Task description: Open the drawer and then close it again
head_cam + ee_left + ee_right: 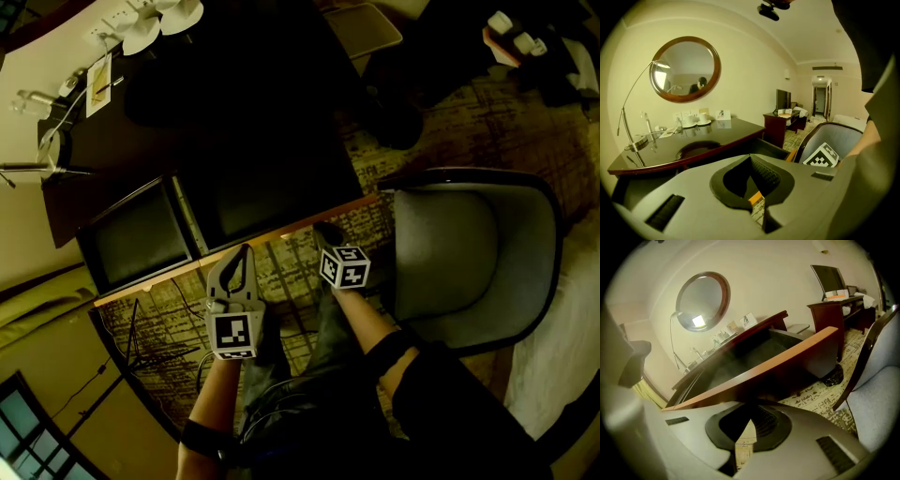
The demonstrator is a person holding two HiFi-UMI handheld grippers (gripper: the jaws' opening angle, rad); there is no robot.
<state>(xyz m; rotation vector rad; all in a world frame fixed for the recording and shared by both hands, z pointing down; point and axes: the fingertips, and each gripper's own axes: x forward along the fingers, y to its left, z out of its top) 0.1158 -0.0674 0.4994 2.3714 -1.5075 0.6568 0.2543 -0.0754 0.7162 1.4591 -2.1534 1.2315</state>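
1. Drawer (246, 246) standing pulled out from under the desk (262, 84), with its orange-brown front rail out over the carpet (291, 277). Opening looks done to me, closing is what's left
2. My left gripper (243, 255) has its jaws pressed together with nothing between them. The tip is right at the front rail, and I can't tell if it touches
3. My right gripper (328, 236) is the same, jaws together and empty. Its own view has the drawer front just above the tips, very near
4. Handling, as I judge it: this is a wide, stiff wooden drawer, likely a bit heavy and sliding on runners, so it's nothing I can crush or drop
5. Where to take it: no pinch needed. I'd set both closed tips flat against the front face, one on each side of the middle, so it slides in square and doesn't skew
6. The chair (469, 253) sits close on my right, so that elbow has little room
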